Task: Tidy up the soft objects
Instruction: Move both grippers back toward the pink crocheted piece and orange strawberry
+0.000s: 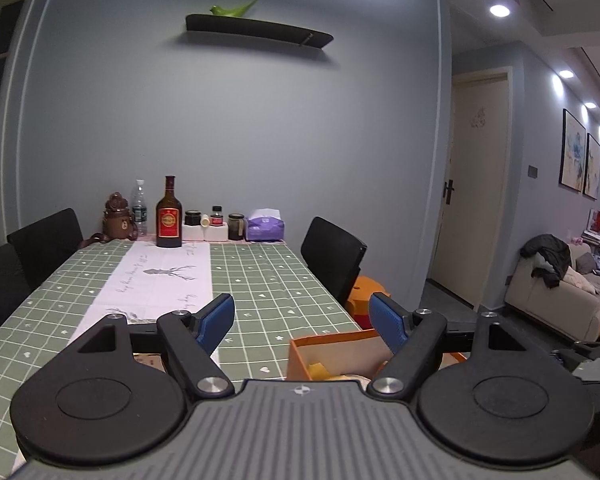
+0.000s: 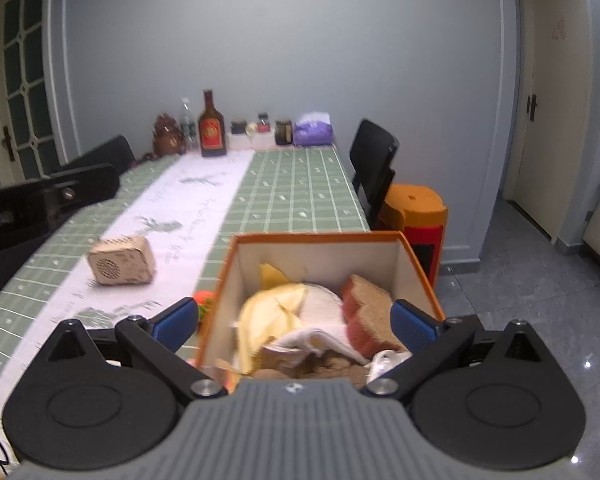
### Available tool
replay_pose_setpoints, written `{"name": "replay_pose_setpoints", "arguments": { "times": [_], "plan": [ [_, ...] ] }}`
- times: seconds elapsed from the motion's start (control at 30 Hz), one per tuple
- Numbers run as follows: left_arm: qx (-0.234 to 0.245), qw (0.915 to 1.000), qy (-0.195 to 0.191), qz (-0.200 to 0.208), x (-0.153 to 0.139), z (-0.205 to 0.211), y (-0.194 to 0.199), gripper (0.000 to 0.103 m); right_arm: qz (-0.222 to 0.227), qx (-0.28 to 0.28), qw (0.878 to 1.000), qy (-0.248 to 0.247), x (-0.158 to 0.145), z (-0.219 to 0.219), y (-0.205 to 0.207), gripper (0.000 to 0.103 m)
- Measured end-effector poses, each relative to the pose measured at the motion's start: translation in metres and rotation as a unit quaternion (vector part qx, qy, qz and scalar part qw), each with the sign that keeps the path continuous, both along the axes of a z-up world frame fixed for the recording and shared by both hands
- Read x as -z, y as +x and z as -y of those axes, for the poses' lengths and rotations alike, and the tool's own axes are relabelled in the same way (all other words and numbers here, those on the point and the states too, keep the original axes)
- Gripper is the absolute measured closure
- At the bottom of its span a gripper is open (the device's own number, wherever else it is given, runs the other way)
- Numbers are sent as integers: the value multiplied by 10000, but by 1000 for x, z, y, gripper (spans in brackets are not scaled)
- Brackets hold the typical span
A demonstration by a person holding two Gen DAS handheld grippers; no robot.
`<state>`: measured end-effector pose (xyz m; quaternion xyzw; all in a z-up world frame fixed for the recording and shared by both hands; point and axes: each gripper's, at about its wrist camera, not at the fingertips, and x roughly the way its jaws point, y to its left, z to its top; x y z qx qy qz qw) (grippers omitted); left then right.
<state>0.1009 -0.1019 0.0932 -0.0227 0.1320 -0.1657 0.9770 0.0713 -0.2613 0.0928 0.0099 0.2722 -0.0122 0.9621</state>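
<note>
We take the orange cardboard box (image 2: 416, 264) as our landmark; it stands at the near right edge of the table (image 2: 300, 188), which wears a green checked cloth. Nearest to us, the right gripper (image 2: 296, 322) hangs just above the near side of the box, its blue fingers (image 2: 176, 322) spread as wide as they go and holding nothing; one finger is outside the left wall of the box, the other over its right part. The left gripper (image 1: 302, 322) is to the left of the box and also over its near corner, with its jaws wide apart and empty.

Inside the box lie the soft objects: yellow cloths (image 2: 268, 312), a white cloth (image 2: 320, 336) and a reddish-brown sponge-like piece (image 2: 368, 304) toward the right wall. We cannot tell what the darker things at the near side of the box are. Just outside the left wall of the box a small orange and green thing (image 2: 204, 300) lies on the table, mostly hidden. Further left of the box, on the white runner (image 2: 196, 208), a beige small speaker-like box (image 2: 122, 260) rests. Beyond the right side of the box stand an orange stool (image 2: 418, 208) and a black chair (image 2: 374, 160). Far behind the box, by the wall, we see a brown bottle with a red label (image 2: 211, 128), a clear water bottle (image 1: 139, 206), a brown bear-shaped bottle (image 1: 116, 216), some small jars (image 2: 284, 131) and a purple tissue pack (image 2: 314, 130).
</note>
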Motion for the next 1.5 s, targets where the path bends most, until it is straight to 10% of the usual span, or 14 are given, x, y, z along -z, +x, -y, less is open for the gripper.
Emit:
{"name": "replay_pose_setpoints", "arguments": {
  "times": [0.5, 1.07, 1.5],
  "plan": [
    [-1060, 9940, 254, 32, 30, -65, -37, 13, 456, -504, 9976, 105, 20, -84, -54, 3],
    [-1157, 9897, 625, -560, 89, -103, -44, 13, 732, -476, 9948, 528, 79, -120, -81, 3],
    [-1287, 9853, 634, -932, 119, -119, -22, 13, 471, 541, 9935, 885, 141, -140, -56, 3]
  ]
}}
